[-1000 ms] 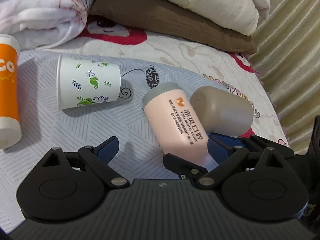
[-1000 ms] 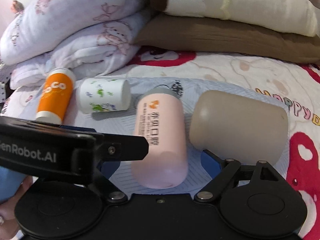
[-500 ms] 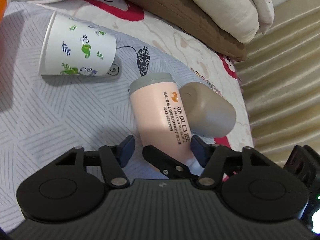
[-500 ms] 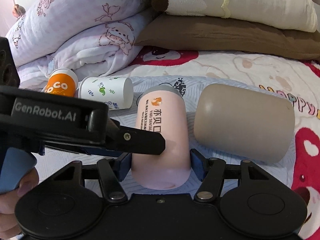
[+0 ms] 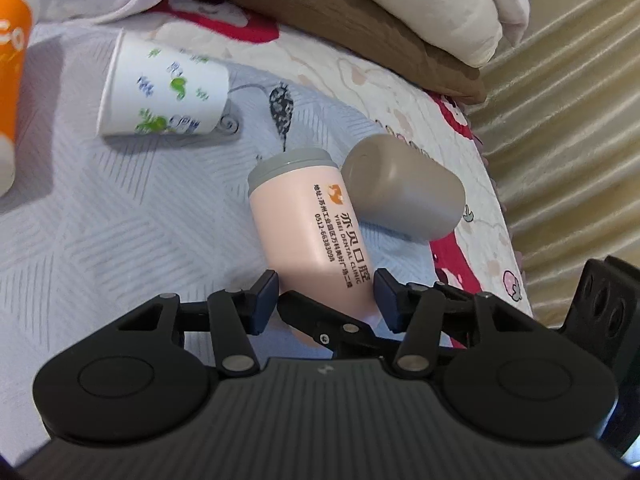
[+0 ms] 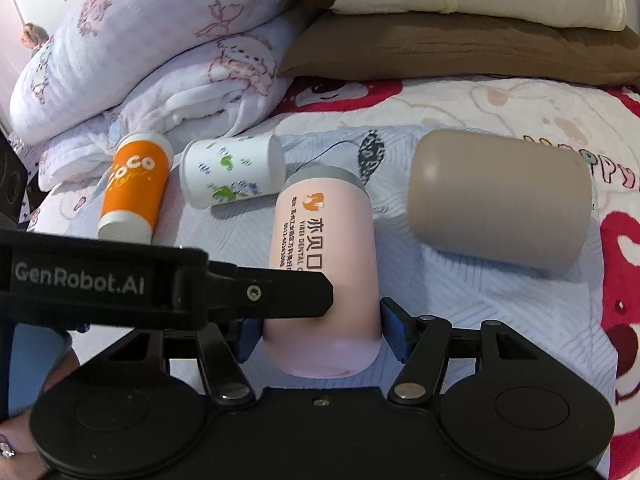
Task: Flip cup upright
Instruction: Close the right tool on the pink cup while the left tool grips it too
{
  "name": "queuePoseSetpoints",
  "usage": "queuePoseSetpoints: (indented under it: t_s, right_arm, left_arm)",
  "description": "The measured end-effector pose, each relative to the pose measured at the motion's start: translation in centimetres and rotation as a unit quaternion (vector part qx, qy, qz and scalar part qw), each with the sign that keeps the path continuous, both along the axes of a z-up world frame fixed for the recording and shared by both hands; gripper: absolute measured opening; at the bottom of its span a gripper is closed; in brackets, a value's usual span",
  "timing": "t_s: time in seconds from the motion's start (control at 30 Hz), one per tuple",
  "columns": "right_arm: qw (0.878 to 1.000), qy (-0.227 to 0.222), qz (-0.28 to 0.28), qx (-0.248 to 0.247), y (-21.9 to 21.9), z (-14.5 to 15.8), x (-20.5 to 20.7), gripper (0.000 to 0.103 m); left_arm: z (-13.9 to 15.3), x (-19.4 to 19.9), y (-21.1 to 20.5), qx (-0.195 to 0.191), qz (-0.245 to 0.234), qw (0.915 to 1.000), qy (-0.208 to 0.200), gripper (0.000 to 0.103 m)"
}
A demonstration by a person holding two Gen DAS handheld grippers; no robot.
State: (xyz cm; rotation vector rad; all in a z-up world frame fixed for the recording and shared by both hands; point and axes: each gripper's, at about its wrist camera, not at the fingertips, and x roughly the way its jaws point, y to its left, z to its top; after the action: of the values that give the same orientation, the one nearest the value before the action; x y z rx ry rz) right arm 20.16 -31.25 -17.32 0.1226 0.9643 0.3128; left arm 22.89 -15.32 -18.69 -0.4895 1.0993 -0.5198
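pink cup (image 6: 324,264) lies on its side on the grey-white mat (image 5: 100,240), clamped by the right gripper (image 6: 320,330).

the right gripper's blue pads press both flanks of the cup near its base, its grey-rimmed mouth pointing to 12 o'clock. the left gripper (image 5: 326,300) comes in from 9 o'clock, one black finger (image 6: 272,294) lying across the cup's side; its blue pads sit just beside the cup, but i cannot tell whether they grip it. a taupe cup (image 6: 500,198) lies at 2 o'clock, near the pink one. a leaf-print paper cup (image 6: 234,170) lies at 11 o'clock, an orange cup (image 6: 134,188) beside it. folded blankets (image 6: 152,52) and a brown pillow (image 6: 460,46) crowd 12 o'clock.
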Motion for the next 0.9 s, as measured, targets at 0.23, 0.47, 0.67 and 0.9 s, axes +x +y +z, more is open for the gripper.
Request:
queuePoseSetpoints:
  t_s: [0.23, 0.47, 0.67, 0.9]
  right_arm:
    - [1.0, 0.009, 0.012, 0.006, 1.1, 0.6, -1.5, 0.067]
    - [0.997, 0.058, 0.012, 0.045, 2.7, -0.1, -3.1, 0.067]
    - [0.995, 0.073, 0.029, 0.059, 4.6, 0.1, -4.9, 0.067]
    - [0.993, 0.084, 0.049, 0.06, 6.4, 0.3, -6.5, 0.07]
  left_arm:
    - [1.0, -1.9, 1.5, 0.012, 0.002, 0.9998, 0.015, 0.051]
    - [1.6, -4.2, 2.6, 0.065, -0.033, 0.9969, 0.031, 0.05]
    - [2.0, -5.2, 4.2, 0.089, -0.06, 0.9919, 0.068, 0.05]
    - [1.4, -5.8, 6.7, 0.07, -0.063, 0.9914, 0.091, 0.052]
